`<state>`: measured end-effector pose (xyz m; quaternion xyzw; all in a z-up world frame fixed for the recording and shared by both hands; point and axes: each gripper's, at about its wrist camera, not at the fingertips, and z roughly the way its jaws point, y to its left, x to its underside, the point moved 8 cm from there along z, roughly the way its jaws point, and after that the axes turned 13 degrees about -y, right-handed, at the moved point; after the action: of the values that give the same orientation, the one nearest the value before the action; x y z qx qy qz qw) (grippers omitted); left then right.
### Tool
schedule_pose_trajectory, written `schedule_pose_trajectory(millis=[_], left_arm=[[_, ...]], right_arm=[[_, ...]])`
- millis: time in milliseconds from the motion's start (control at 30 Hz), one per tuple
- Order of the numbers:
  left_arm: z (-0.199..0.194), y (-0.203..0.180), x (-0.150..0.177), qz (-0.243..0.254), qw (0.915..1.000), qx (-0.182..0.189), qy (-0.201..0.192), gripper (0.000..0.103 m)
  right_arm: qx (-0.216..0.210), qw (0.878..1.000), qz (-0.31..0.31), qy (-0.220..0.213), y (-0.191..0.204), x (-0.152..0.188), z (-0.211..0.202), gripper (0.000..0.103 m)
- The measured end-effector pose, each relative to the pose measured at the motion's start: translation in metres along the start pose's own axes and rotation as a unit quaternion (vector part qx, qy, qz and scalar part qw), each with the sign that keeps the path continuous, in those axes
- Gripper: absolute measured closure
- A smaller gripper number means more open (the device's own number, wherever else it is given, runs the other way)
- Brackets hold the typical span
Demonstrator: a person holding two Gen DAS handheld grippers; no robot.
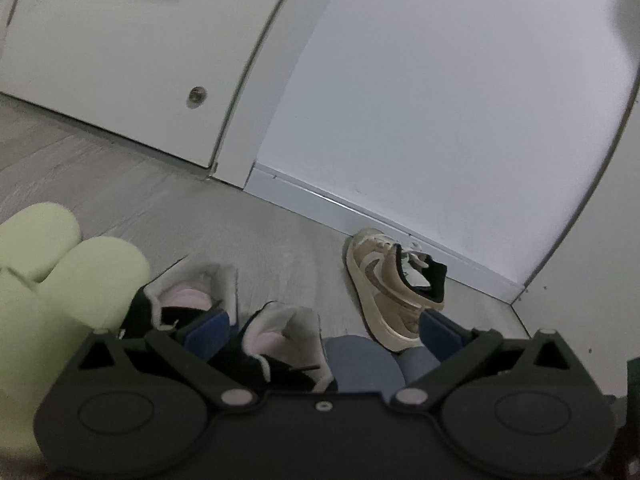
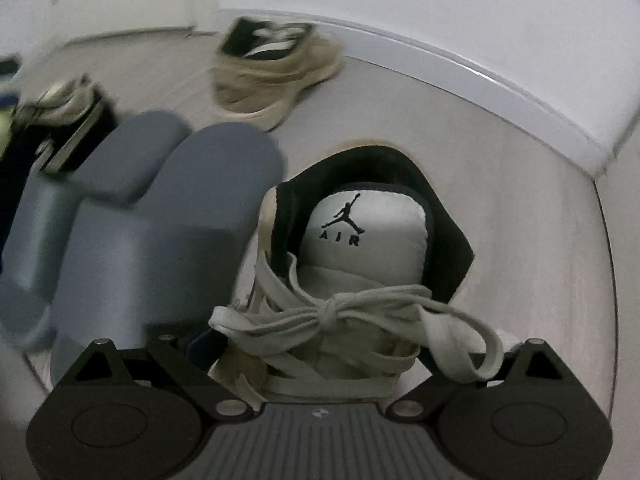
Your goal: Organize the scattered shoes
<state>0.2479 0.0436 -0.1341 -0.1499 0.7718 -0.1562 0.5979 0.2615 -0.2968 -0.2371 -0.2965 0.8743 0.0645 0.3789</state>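
1. Left wrist view: left gripper [image 1: 324, 326] is hovering low over grey floor [image 1: 248, 216], jaws spread wide, nothing gripped. Blue pads [image 1: 208, 330] are sitting either side of a pink-lined shoe [image 1: 284, 340].
2. 2nd pink-lined shoe [image 1: 196, 292] is standing just left of it, beside green slippers [image 1: 60, 276] at frame's left edge.
3. Blue slippers [image 1: 360, 364] are lying between the jaws, near the rt pad.
4. Tan sneaker [image 1: 392, 288] is resting near the baseboard [image 1: 360, 208], toe pointing at the wall, well apart from the pink pair.
5. White door [image 1: 132, 60] is filling upper left.
6. Right wrist view: right gripper [image 2: 320, 352] is straddling a 2nd tan sneaker [image 2: 360, 248] w/ "AIR" tongue & tied laces. Pads are hidden behind shoe & laces, so can't tell if it's clamped or just around it.
7. Blue slippers [image 2: 152, 208] are lying just left of that sneaker, blurred; 1st tan sneaker [image 2: 276, 68] is sitting further back by the baseboard [image 2: 480, 80], also blurred.
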Motion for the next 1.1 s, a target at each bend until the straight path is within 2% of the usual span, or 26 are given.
schedule_pose_trajectory(millis=[67, 267, 533, 633, 867, 900, 1000, 1100], left_arm=[[-0.004, 0.002, -0.001, -0.003, 1.0000, -0.005, -0.002, 0.000], [-0.009, 0.005, -0.003, -0.004, 0.9997, -0.024, -0.003, 0.000], [-0.003, 0.000, 0.003, 0.012, 0.9997, -0.018, 0.013, 0.000], [-0.002, -0.002, 0.005, 0.019, 0.9996, -0.016, 0.015, 0.000], [0.002, -0.004, 0.006, 0.027, 0.9994, -0.013, 0.018, 0.000], [0.002, -0.005, 0.007, 0.031, 0.9993, -0.013, 0.018, 0.000], [0.002, -0.011, 0.004, 0.053, 0.9985, -0.007, 0.009, 0.000], [0.014, -0.015, -0.010, 0.083, 0.9965, 0.007, 0.004, 0.000]], right_arm=[[-0.002, 1.000, -0.016, 0.000, 0.006, -0.002, -0.001, 0.007], [-0.003, 1.000, -0.007, 0.005, 0.002, -0.002, 0.001, 0.005], [0.028, 0.998, -0.049, 0.022, 0.005, -0.004, -0.002, 0.002], [0.046, 0.997, -0.061, 0.006, 0.003, -0.011, -0.014, 0.002], [0.091, 0.993, -0.033, -0.060, -0.008, -0.032, -0.049, 0.001], [0.113, 0.990, -0.025, -0.083, -0.011, -0.041, -0.055, 0.001], [0.141, 0.980, 0.000, -0.143, -0.014, -0.066, -0.065, 0.001], [0.165, 0.960, 0.047, -0.219, -0.011, -0.100, -0.067, 0.005]])
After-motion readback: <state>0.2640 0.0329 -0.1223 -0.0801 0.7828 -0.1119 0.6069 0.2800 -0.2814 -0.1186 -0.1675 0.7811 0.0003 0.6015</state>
